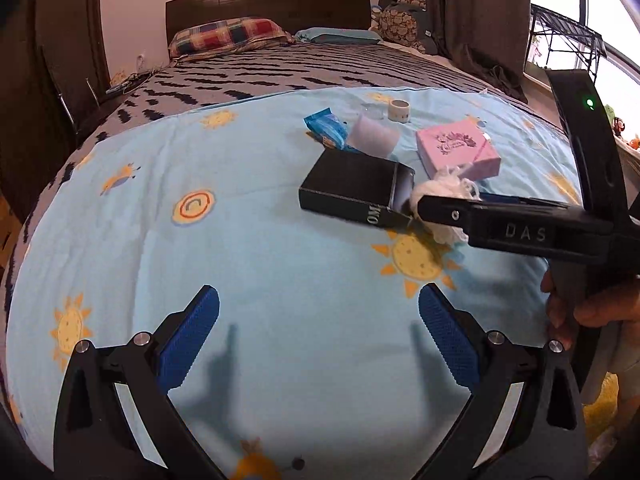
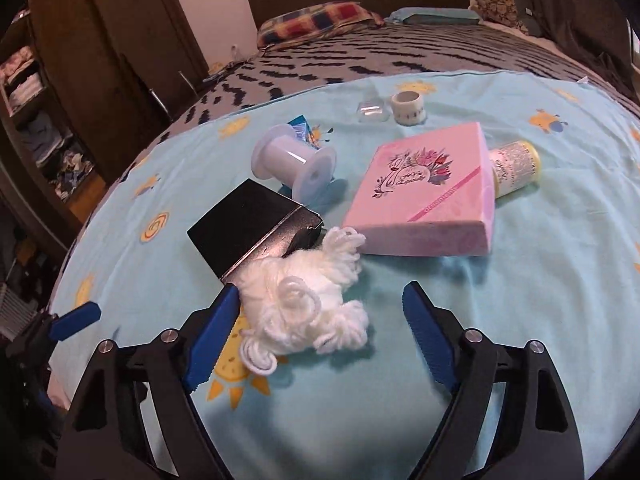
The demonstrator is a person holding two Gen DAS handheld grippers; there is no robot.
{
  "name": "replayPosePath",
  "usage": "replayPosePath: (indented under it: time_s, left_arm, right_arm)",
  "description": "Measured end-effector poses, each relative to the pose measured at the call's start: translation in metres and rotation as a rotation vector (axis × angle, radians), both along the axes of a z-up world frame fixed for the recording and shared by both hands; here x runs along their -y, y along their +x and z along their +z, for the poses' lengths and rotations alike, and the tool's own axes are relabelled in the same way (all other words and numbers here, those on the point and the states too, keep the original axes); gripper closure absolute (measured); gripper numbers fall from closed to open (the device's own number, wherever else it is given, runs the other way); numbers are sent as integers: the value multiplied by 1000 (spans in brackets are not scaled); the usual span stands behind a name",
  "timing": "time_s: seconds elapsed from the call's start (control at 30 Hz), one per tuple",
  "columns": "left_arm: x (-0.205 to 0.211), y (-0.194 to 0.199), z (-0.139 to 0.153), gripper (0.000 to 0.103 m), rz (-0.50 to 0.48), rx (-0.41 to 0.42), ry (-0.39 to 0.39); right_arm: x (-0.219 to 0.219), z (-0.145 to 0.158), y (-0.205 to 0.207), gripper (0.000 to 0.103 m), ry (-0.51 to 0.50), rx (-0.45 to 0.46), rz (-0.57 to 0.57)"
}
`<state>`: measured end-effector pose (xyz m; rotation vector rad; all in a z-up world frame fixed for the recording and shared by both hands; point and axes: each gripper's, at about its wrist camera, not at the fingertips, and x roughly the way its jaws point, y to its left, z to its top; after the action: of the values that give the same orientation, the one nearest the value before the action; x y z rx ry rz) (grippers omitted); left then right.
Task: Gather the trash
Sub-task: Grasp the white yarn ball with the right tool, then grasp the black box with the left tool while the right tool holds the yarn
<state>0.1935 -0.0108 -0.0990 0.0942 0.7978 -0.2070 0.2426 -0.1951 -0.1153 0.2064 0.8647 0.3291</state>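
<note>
A tangle of white yarn [image 2: 304, 304] lies on the light blue sun-print sheet [image 2: 540, 280], against the open end of a black box [image 2: 256, 228]. My right gripper [image 2: 320, 320] is open around the yarn; its left pad [image 2: 220, 320] touches the strands and the right pad stands apart. In the left wrist view the right gripper [image 1: 420, 208] reaches in from the right to the yarn [image 1: 444, 188] beside the black box [image 1: 352, 188]. My left gripper [image 1: 320, 320] hangs open over bare sheet, holding nothing.
Behind the yarn lie a pink box [image 2: 424, 188], a white spool [image 2: 292, 164], a blue wrapper [image 1: 326, 130], a tape roll [image 2: 408, 106], a small clear container [image 2: 372, 112] and a yellow bottle [image 2: 516, 164]. Pillows and a dark headboard [image 1: 268, 0] are at the far end.
</note>
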Motion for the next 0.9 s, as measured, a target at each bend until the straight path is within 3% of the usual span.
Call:
replayPosePath:
  time_s: [0.03, 0.07, 0.33, 0.73, 0.9]
  left_arm:
    - [0, 3, 1, 8, 0, 1, 1]
    - [0, 7, 2, 8, 0, 1, 1]
    - [12, 49, 4, 8, -24, -6, 5]
    - [41, 110, -12, 8, -81, -65, 8]
    - [48, 115, -15, 20, -123, -94, -21]
  right_arm:
    - [1, 1, 1, 47, 14, 3, 15]
    - [1, 2, 1, 53, 12, 2, 17]
    - [19, 31, -19, 55, -46, 99, 5]
    - [55, 27, -26, 55, 1, 89, -30]
    - [59, 22, -28, 55, -9, 78, -36]
